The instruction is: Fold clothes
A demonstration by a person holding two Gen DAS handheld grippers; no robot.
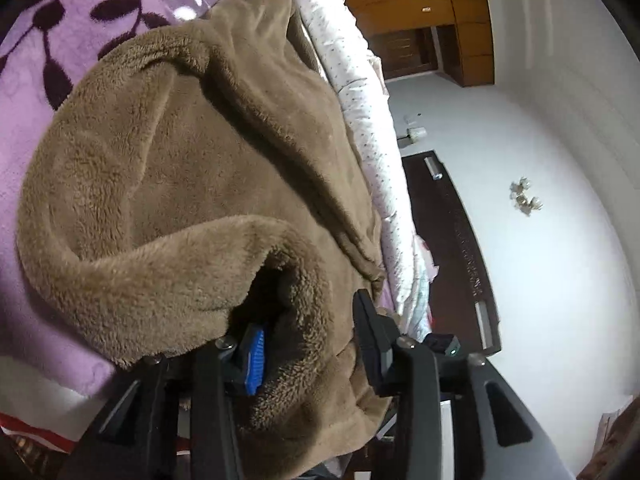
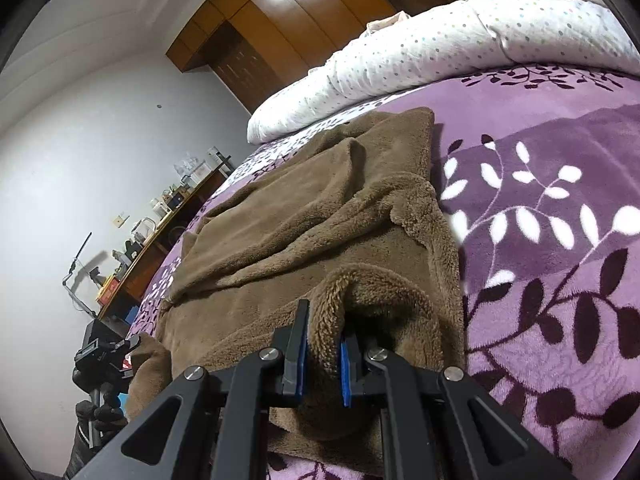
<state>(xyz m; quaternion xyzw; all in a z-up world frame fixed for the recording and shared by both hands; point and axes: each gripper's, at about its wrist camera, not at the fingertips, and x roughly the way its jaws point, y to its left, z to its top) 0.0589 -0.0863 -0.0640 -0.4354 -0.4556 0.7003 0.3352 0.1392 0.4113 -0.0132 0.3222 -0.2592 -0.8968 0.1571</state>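
Observation:
A brown fleece garment (image 1: 200,160) lies partly folded on a purple leaf-patterned blanket (image 1: 40,60). In the left wrist view my left gripper (image 1: 310,320) has a thick fold of its near edge between the fingers, filling the gap and draping over the left blue pad (image 1: 254,356). In the right wrist view the garment (image 2: 300,220) stretches away from me, and my right gripper (image 2: 326,320) is shut on a raised ridge of its near edge. At the lower left of that view a gloved hand (image 2: 98,412) holds a black device against the garment's other corner.
A white dotted duvet (image 2: 440,40) is bunched along the far side of the blanket (image 2: 540,220). Behind it stands a wooden wardrobe (image 2: 280,20). A dark cluttered side table (image 2: 172,220) runs along the white wall beside the bed.

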